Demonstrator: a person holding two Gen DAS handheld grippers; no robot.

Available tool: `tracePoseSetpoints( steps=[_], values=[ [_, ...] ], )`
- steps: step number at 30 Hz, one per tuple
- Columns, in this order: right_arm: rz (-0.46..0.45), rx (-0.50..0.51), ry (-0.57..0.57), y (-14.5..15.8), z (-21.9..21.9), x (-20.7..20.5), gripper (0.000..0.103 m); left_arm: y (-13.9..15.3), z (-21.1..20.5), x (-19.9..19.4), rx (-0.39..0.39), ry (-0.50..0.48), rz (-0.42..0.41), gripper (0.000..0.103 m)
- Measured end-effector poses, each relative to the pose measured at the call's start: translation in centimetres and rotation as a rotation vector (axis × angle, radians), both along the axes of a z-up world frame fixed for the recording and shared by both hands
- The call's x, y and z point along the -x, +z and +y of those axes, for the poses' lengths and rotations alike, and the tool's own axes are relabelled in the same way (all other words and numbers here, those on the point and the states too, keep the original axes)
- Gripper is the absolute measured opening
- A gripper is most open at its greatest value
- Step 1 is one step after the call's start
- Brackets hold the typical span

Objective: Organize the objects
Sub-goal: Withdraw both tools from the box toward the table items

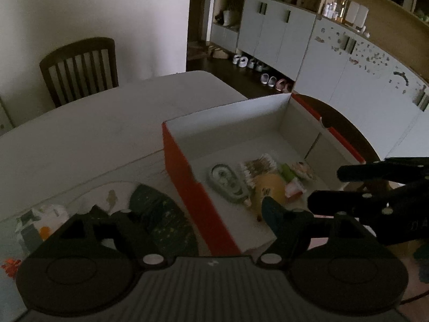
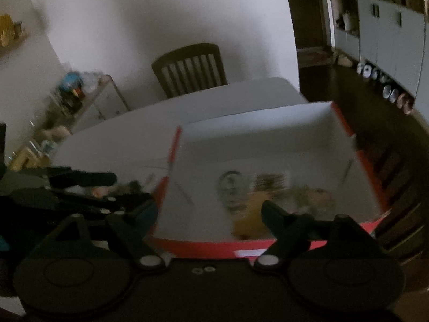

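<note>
box (image 1: pixel 185 185): orange-red outside, white inside, open-topped, upright on the counter
banana (image 1: pixel 265 190): yellow, lying on the box floor near its front
oval case (image 1: pixel 228 182): grey-green, flat, just left of the banana
small packets (image 1: pixel 292 177): mixed, clustered right of the banana

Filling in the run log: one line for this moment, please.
left gripper: open, empty | right gripper: open, empty | red box: holds small items, including a yellow one

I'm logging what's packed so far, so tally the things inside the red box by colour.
Yellow: 1, banana-shaped toy
Grey-green: 1, oval case
Brown-white: 1, brush-like bundle
Green, red, mixed: small pieces, too blurred to count
Total: at least 4 in the box
</note>
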State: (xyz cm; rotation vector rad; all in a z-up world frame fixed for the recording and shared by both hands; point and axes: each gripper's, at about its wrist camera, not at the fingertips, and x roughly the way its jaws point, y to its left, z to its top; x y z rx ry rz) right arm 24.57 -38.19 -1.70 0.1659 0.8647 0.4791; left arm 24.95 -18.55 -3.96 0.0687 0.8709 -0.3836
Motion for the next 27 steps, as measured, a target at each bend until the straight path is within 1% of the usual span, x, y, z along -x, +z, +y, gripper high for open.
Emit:
tracePoseSetpoints(
  steps=[2, 6, 8, 9, 10, 12, 14, 16, 18, 20, 23, 27],
  values=[
    [-0.003, -0.029, -0.008, 0.0, 1.0, 0.6, 0.085, 0.0, 1.2, 0.4, -0.001, 0.002, 0.002, 0.081],
    [-0.039, -0.018, 0.006, 0.2, 3.3, 1.7, 0.085, -0.3, 3.8, 0.9, 0.007, 0.026, 0.013, 0.083],
    [-0.045, -0.038, 0.019, 0.1, 4.5, 2.3, 0.086, -0.5, 5.4, 1.1, 0.015, 0.042, 0.02, 0.084],
    [-0.039, -0.049, 0.028, 0.1, 5.1, 2.4, 0.086, -0.6, 6.2, 1.3, 0.02, 0.049, 0.021, 0.089],
    [-0.029, -0.052, 0.039, 0.1, 5.8, 2.6, 0.086, -0.8, 7.2, 1.5, 0.026, 0.058, 0.02, 0.096],
    [-0.013, -0.065, 0.063, -0.1, 7.2, 2.9, 0.087, -1.2, 8.7, 2.0, 0.025, 0.073, 0.013, 0.103],
    [-0.011, -0.114, 0.049, -0.2, 8.2, 3.2, 0.09, -1.7, 10.5, 2.5, 0.013, 0.093, 0.005, 0.103],
    [-0.021, -0.149, -0.001, -0.2, 9.2, 3.6, 0.092, -2.2, 12.0, 2.9, 0.006, 0.111, 0.012, 0.103],
    [-0.038, -0.131, -0.018, -0.3, 10.1, 3.8, 0.093, -2.7, 13.8, 3.3, 0.004, 0.128, 0.022, 0.103],
    [-0.043, -0.077, 0.003, -0.3, 11.4, 3.8, 0.093, -3.1, 15.4, 3.9, -0.006, 0.142, 0.023, 0.103],
    [0.0, 0.008, -0.008, -0.6, 13.3, 3.7, 0.093, -3.6, 17.8, 5.0, -0.031, 0.171, 0.005, 0.103],
    [0.03, 0.045, 0.013, -1.4, 15.8, 4.4, 0.093, -4.5, 20.9, 6.1, -0.046, 0.194, 0.011, 0.103]
  ],
)
